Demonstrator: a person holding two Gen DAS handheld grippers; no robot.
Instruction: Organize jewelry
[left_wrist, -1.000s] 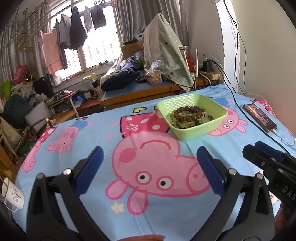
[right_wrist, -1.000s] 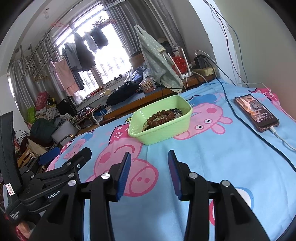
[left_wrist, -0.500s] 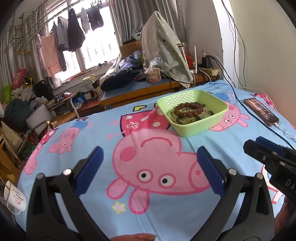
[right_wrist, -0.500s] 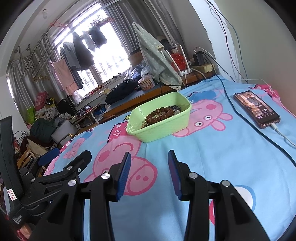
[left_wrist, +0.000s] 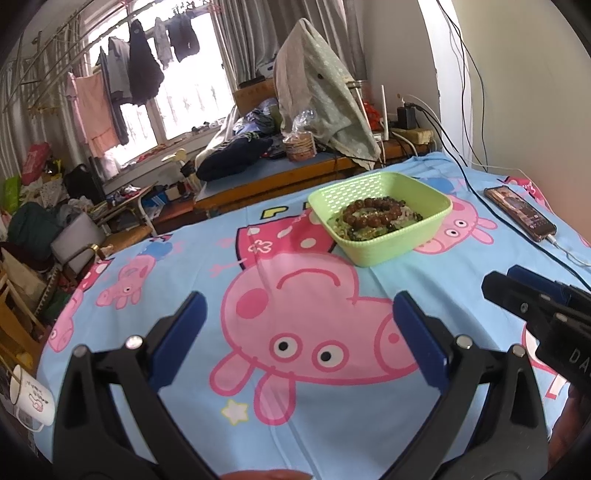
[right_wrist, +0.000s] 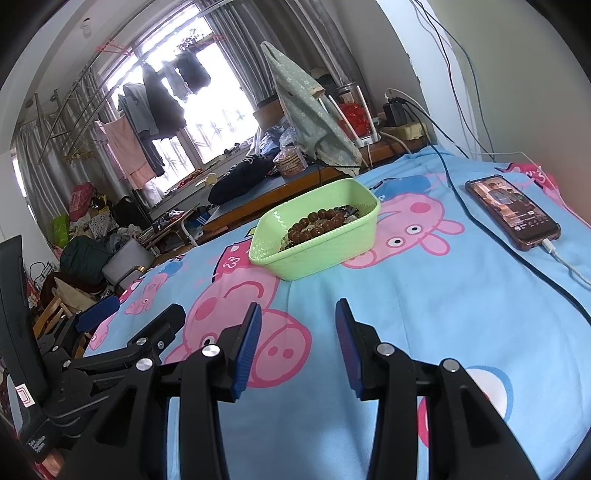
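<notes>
A light green plastic basket (left_wrist: 424, 240) stands on the blue cartoon-pig sheet, holding a brown bead bracelet (left_wrist: 373, 216) on top of other dark and green jewelry. It also shows in the right wrist view (right_wrist: 321, 258) with the bracelet (right_wrist: 314, 227). My left gripper (left_wrist: 299, 325) is open wide and empty, well short of the basket. My right gripper (right_wrist: 298, 325) is open and empty, also short of the basket. The right gripper shows at the right edge of the left wrist view (left_wrist: 535, 310); the left gripper shows at lower left of the right wrist view (right_wrist: 122, 332).
A phone (right_wrist: 511, 212) on a charging cable lies on the sheet to the right of the basket, with a dark cable (right_wrist: 491, 236) running across. A cluttered desk (left_wrist: 295, 162) stands beyond the bed. A white mug (left_wrist: 31, 400) sits at the far left.
Both grippers have drawn back slightly from the basket and lifted a little; the basket looks a bit farther away. Jaws stay open.
</notes>
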